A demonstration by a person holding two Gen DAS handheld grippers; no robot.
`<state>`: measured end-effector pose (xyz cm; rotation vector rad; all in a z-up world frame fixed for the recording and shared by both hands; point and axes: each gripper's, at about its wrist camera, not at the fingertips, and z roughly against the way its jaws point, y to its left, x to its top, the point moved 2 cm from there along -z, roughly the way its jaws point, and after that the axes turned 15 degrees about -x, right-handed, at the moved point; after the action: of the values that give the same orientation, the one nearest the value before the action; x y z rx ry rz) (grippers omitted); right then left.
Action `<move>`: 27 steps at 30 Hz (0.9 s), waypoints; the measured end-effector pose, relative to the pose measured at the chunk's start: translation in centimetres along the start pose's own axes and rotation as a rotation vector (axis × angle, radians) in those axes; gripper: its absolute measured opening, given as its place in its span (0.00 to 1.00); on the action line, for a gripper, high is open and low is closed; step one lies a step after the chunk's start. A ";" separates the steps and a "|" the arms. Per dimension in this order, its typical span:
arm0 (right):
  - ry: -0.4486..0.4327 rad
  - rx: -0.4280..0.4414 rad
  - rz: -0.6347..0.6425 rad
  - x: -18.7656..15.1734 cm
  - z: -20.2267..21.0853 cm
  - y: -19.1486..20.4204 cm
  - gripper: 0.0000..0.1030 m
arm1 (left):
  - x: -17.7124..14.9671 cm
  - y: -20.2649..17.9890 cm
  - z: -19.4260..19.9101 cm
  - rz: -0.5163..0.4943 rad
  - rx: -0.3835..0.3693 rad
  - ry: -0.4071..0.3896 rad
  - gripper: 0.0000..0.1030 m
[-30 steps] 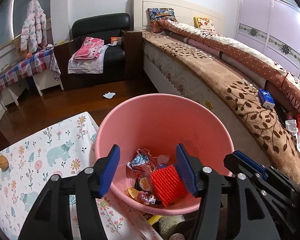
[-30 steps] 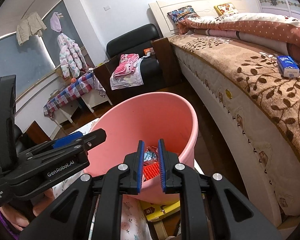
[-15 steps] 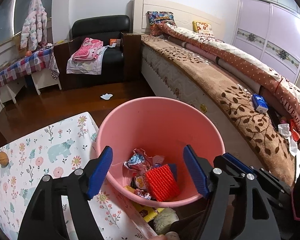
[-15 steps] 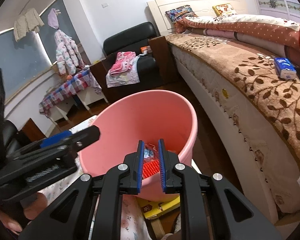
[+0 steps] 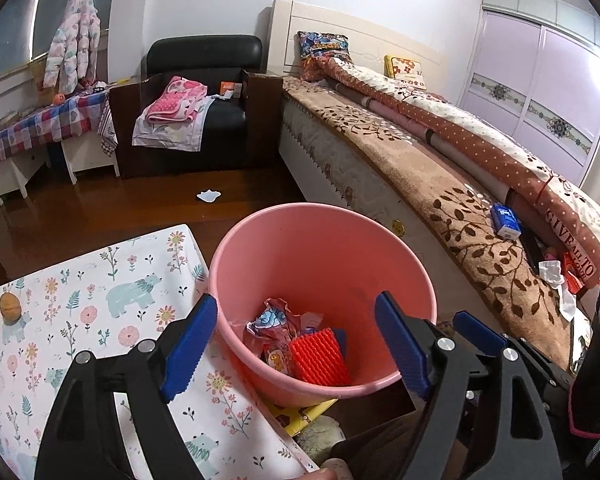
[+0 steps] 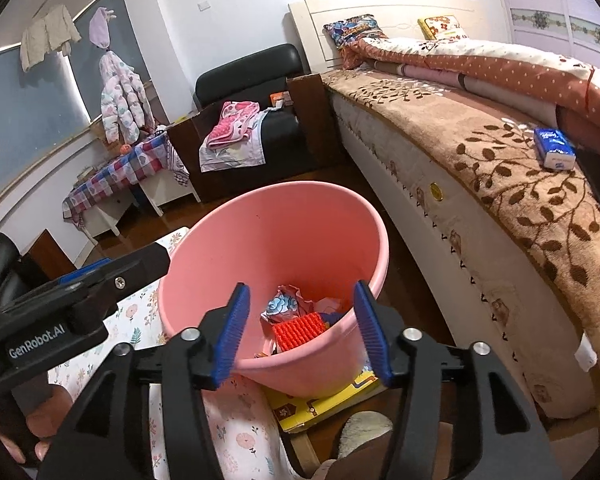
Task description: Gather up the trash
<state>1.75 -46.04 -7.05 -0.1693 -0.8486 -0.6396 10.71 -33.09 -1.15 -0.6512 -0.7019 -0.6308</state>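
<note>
A pink bucket [image 5: 320, 210] [image 6: 284, 188] stands between the floral-cloth table and the bed. At its bottom lie a red foam net [image 5: 318, 356] [image 6: 298, 330], a crumpled wrapper [image 5: 272, 316] [image 6: 286, 304] and other scraps. My left gripper [image 5: 296, 300] hovers over the bucket's near rim. Its jaws are opening wide and hold nothing. My right gripper [image 6: 301, 286] hangs over the near rim beside it, jaws opening, nothing between the pads. The left gripper's side shows at the left of the right wrist view.
The floral tablecloth [image 5: 100, 300] carries two brown nuts [image 5: 10, 306] at its left edge. A bed [image 5: 460, 200] with a blue tissue pack [image 5: 506, 222] runs along the right. A white scrap [image 5: 209, 196] lies on the wooden floor. A yellow box [image 6: 320, 404] sits under the bucket.
The left jaws spread wider and that gripper drew back and up from the bucket. The right jaws went from shut to wide apart. The trash in the bucket stayed put.
</note>
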 end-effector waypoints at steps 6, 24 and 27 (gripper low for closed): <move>-0.017 -0.008 0.004 -0.1 1.2 0.3 0.57 | -0.1 -0.1 1.4 -0.002 -0.004 -0.017 0.77; -0.099 0.029 0.048 -1.3 6.4 3.7 0.64 | -2.4 1.3 9.0 0.001 0.066 -0.079 0.77; -0.111 0.012 0.058 -1.7 7.2 4.5 0.64 | -3.1 1.8 10.2 0.011 0.078 -0.091 0.77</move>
<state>-1.07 -38.92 -3.09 -0.2191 -0.9506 -0.5740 6.29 -23.76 2.02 -0.6142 -0.8028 -0.5640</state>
